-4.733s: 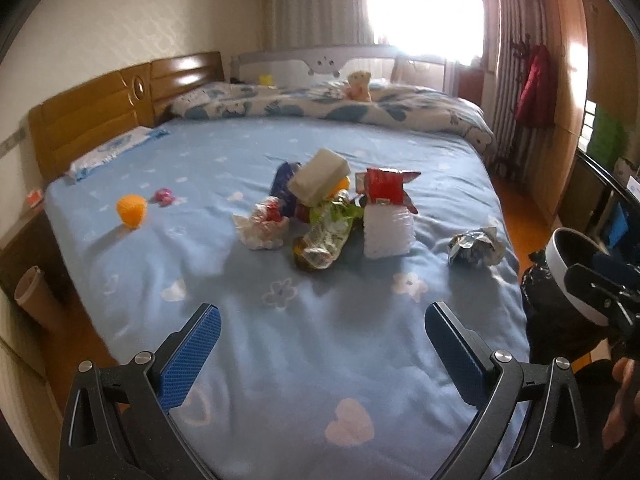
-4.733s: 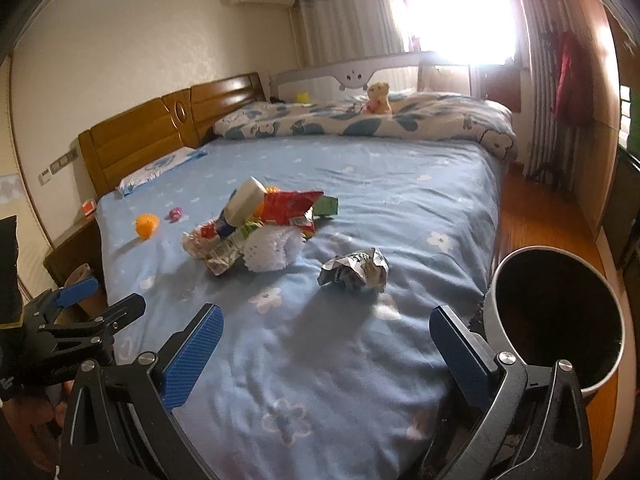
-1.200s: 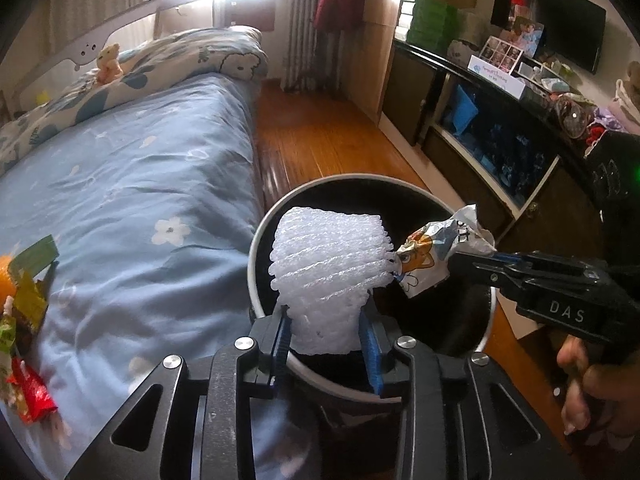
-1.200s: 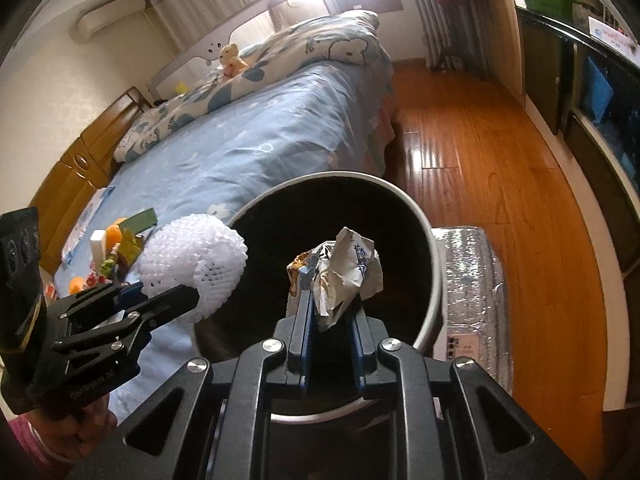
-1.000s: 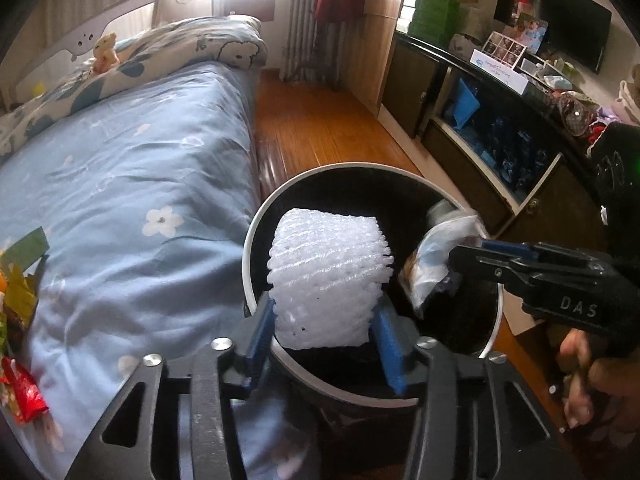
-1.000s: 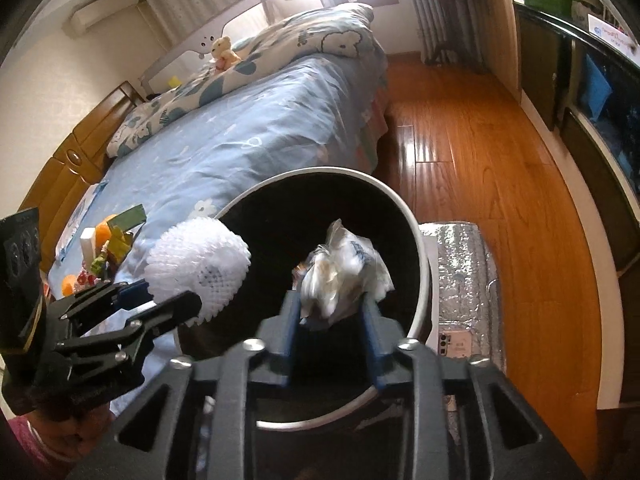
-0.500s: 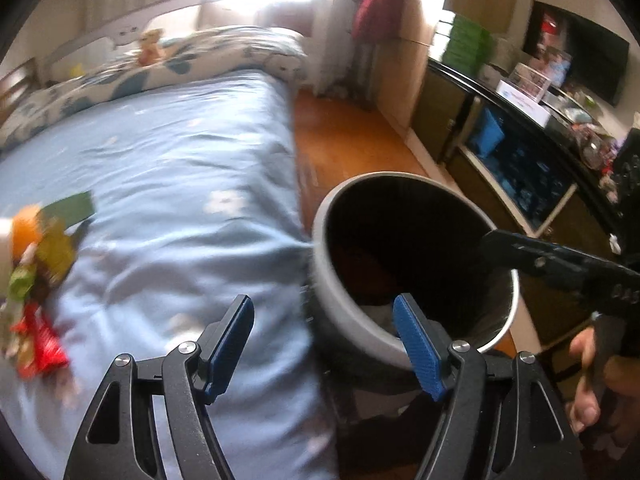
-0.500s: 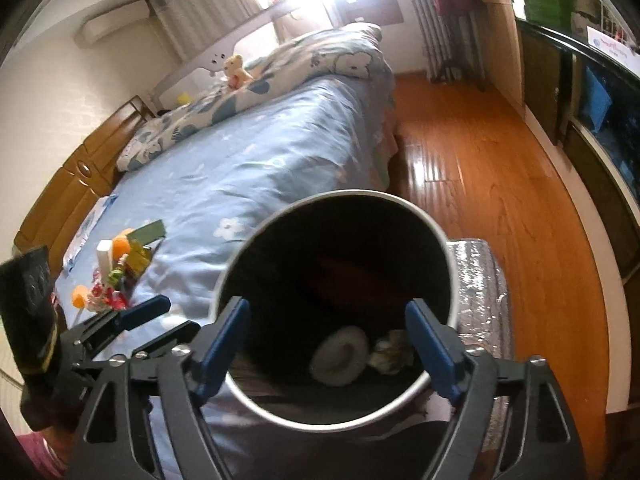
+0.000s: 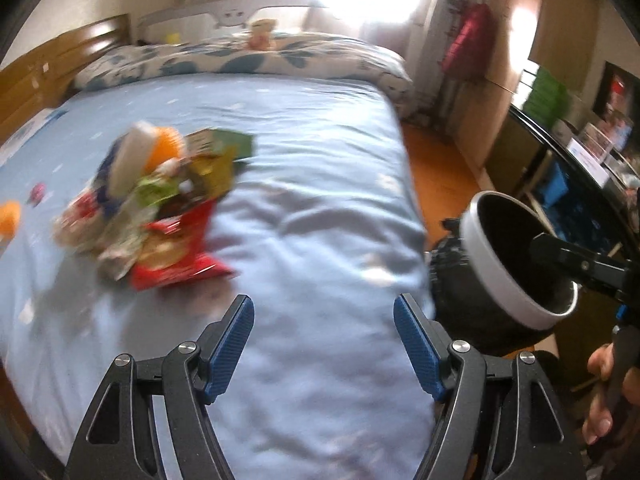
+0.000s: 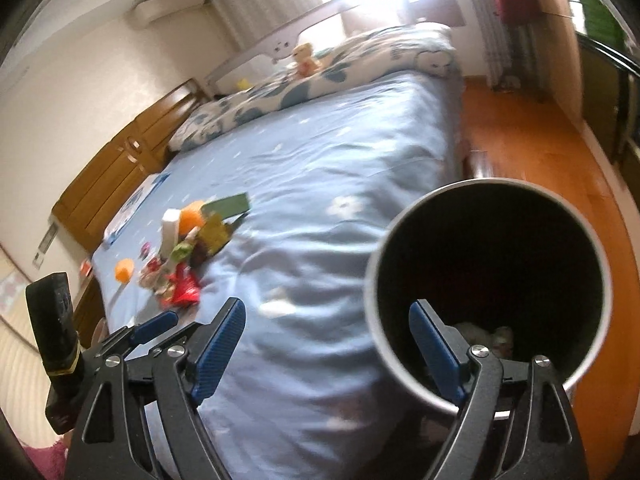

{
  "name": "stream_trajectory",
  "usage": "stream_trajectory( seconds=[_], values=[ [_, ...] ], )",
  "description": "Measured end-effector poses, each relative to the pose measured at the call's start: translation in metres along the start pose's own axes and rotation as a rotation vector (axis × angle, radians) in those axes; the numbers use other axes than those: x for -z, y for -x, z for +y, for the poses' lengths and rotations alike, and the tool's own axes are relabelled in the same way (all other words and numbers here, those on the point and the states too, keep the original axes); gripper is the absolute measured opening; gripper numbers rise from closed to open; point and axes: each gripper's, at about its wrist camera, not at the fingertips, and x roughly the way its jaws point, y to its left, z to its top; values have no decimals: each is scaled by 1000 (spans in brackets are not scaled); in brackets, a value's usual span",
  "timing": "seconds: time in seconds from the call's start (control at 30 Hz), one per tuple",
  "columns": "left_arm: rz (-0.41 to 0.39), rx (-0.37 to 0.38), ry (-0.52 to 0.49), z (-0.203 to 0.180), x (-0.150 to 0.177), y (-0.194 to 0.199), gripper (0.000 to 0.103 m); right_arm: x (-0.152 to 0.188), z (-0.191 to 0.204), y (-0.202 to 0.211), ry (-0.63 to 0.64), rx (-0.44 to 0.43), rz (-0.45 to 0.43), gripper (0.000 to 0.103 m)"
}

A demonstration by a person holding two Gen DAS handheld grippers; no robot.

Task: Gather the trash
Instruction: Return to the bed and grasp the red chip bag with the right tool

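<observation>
A pile of trash [image 9: 152,200] lies on the blue bed: a red snack bag [image 9: 176,256], wrappers, a white box and a green card. It also shows in the right wrist view [image 10: 188,252]. A black bin with a white rim [image 10: 492,280] stands on the floor beside the bed, with pale trash [image 10: 484,336] at its bottom. My left gripper [image 9: 324,340] is open and empty over the bed, short of the pile. My right gripper [image 10: 328,344] is open and empty at the bin's near rim.
An orange ball [image 10: 124,270] lies left of the pile. A rolled duvet [image 9: 240,60] and a teddy [image 9: 260,34] lie at the far end of the bed. Wooden floor [image 10: 540,136] and a dark cabinet [image 9: 568,184] are to the right.
Both grippers opened and dropped the white foam net and the crumpled wrapper into the bin. The left gripper then swung left from the bin toward the trash pile on the bed.
</observation>
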Motion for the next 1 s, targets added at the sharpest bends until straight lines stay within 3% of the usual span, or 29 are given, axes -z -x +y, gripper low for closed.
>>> stream_trajectory(
  seconds=[0.33, 0.53, 0.73, 1.0],
  values=[
    [-10, -87, 138, 46, 48, 51, 72, 12, 60, -42, 68, -79, 65, 85],
    [-8, -133, 201, 74, 61, 73, 72, 15, 89, -69, 88, -122, 98, 85],
    [11, -130, 241, 100, 49, 75, 72, 16, 113, -96, 100, -158, 130, 85],
    [33, -106, 241, 135, 0, 43, 72, 9, 130, -124, 97, -190, 150, 84]
  ],
)
